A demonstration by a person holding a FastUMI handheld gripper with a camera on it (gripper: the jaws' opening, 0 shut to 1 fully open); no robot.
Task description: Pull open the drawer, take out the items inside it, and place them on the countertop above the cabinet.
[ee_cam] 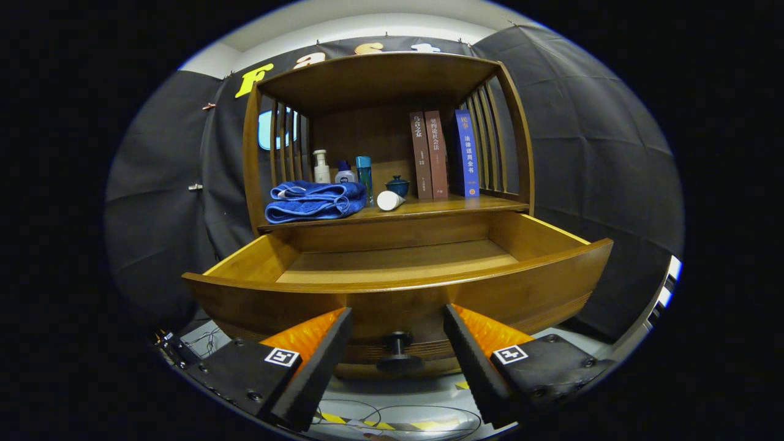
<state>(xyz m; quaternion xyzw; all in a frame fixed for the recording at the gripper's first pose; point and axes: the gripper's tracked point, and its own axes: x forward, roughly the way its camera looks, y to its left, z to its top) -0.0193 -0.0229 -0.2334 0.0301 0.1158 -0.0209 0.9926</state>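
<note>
Wooden drawer (398, 294) is pulled out and looks bare. The claw (398, 327) is open around the knob (398, 350). Back off gently toward 6 o'clock.

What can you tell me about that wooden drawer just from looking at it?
The drawer is pulled well out of the cabinet, below the countertop that holds a blue towel, bottles and books. It looks like warm brown varnished wood, with a curved front panel and lighter inner walls. The part of its floor that shows is bare. A dark round knob sticks out from the front. The gripper is open, fingers either side of the knob, not touching it.
</note>
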